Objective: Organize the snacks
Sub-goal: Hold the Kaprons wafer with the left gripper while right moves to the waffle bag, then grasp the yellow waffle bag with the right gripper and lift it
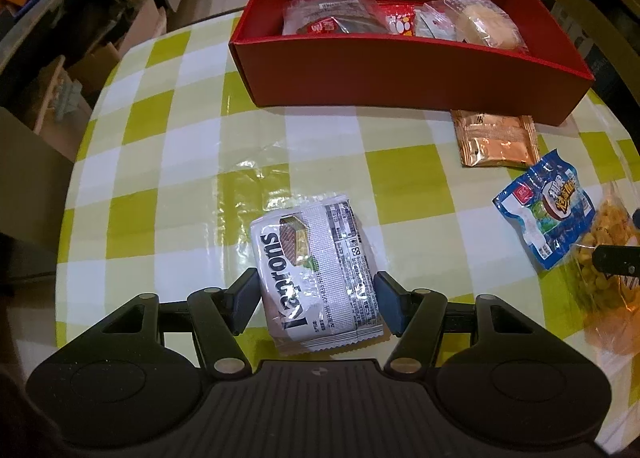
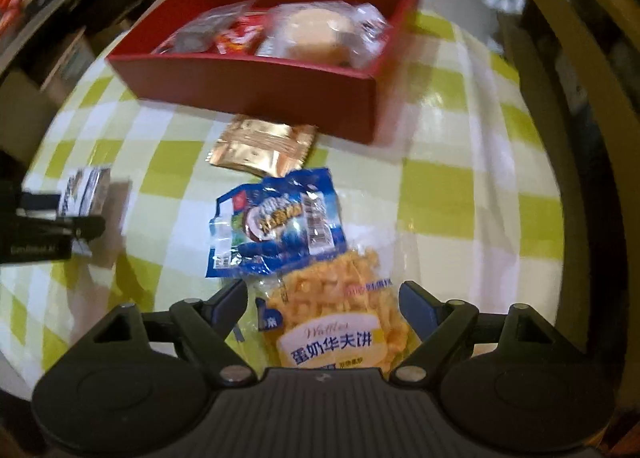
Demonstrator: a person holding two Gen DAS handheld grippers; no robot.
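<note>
Left claw (image 1: 318, 300) clamps the white wafer pack (image 1: 316, 274) near the checked surface (image 1: 160, 162) – seemingly bound for the red box (image 1: 400, 78) at the far side – while the right claw (image 2: 322, 304), jaws open, straddles the waffle bag (image 2: 332, 318).

Left gripper (image 1: 316, 300) clamped shut, right gripper (image 2: 323, 308) spread wide, both angled steeply down
</note>
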